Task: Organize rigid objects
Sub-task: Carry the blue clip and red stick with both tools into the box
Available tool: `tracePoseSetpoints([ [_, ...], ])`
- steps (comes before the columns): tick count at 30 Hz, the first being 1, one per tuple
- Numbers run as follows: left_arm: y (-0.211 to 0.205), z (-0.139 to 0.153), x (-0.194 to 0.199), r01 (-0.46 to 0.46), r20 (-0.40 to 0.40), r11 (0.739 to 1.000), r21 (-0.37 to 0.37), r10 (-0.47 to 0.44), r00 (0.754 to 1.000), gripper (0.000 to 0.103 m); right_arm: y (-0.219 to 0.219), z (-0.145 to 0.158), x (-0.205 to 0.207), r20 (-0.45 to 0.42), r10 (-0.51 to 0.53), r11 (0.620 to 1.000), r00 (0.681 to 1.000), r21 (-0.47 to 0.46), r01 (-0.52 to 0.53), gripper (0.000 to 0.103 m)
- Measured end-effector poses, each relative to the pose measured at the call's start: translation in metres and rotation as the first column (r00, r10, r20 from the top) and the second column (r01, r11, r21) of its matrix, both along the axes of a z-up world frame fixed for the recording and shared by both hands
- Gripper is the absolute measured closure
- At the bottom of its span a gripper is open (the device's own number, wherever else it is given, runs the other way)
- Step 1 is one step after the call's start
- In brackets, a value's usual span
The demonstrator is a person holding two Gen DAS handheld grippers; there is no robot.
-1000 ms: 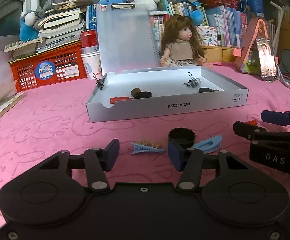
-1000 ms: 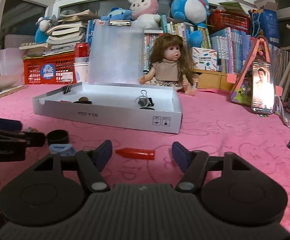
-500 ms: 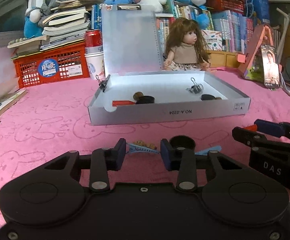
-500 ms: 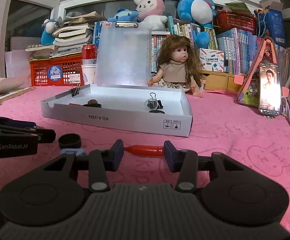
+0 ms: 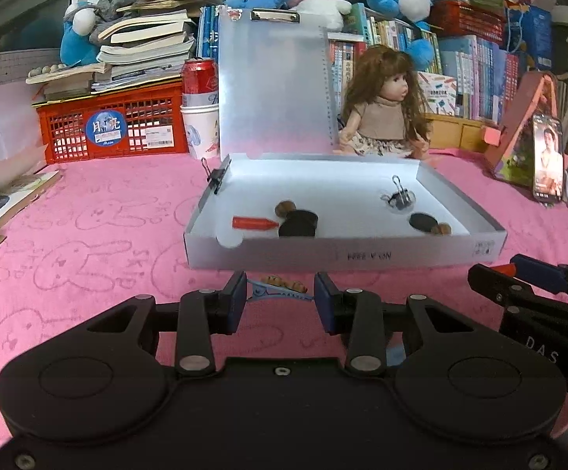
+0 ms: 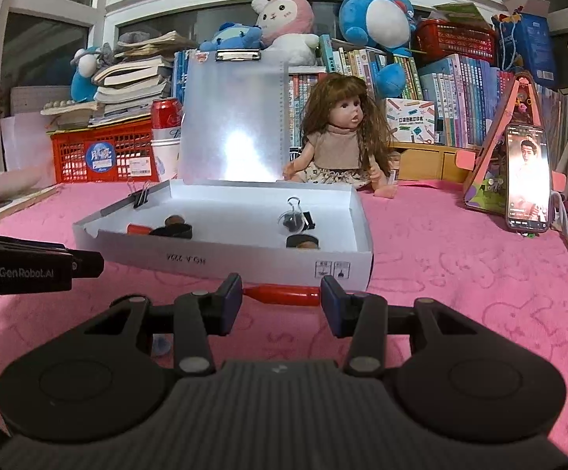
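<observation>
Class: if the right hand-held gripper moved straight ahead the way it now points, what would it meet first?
Probably the red marker cap, lying crosswise between the open fingers of the right hand-held gripper; just beyond stands the white box front wall. Depth is uncertain.

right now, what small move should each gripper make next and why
Probably close both. The left gripper is open with the blue hair clip lying between its fingers, and the right gripper brackets the red cap likewise; neither looks gripped yet, short of the white box.

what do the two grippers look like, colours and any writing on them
Both are matte black plastic, each with two round discs at the base, silver pivot screws and dark blue finger pads. The left gripper reads "GenRobot.AI" in the right wrist view; the right gripper has a ribbed centre and reads "DAS" in the left wrist view.
</observation>
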State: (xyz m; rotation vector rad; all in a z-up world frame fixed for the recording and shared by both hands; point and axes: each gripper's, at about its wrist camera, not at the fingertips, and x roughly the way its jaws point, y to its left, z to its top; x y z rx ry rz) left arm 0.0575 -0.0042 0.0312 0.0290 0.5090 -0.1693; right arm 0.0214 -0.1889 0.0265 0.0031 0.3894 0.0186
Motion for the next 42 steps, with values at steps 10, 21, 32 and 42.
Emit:
tracePoseSetpoints([
  [10,-0.002,0.02,0.029,-0.025,0.005,1.0,-0.019,0.025,1.0,0.067,-0.008,0.016,0.021,-0.004,-0.025,0.999,1.0,0.019,0.026,0.054],
  [21,0.0,0.038,0.077,-0.026,-0.032,0.999,-0.033,0.025,0.999,0.067,-0.025,0.035,0.059,-0.035,-0.023,0.997,0.999,0.077,0.026,0.054],
  [32,-0.007,0.042,0.141,-0.071,-0.119,0.996,-0.05,0.064,0.991,0.067,-0.047,0.046,0.127,-0.191,0.03,0.987,0.981,0.161,0.001,0.054],
  [42,-0.009,0.02,0.162,-0.096,-0.187,0.995,-0.034,0.088,0.978,0.067,-0.049,0.031,0.163,-0.324,0.065,0.985,0.944,0.173,-0.009,0.054],
])
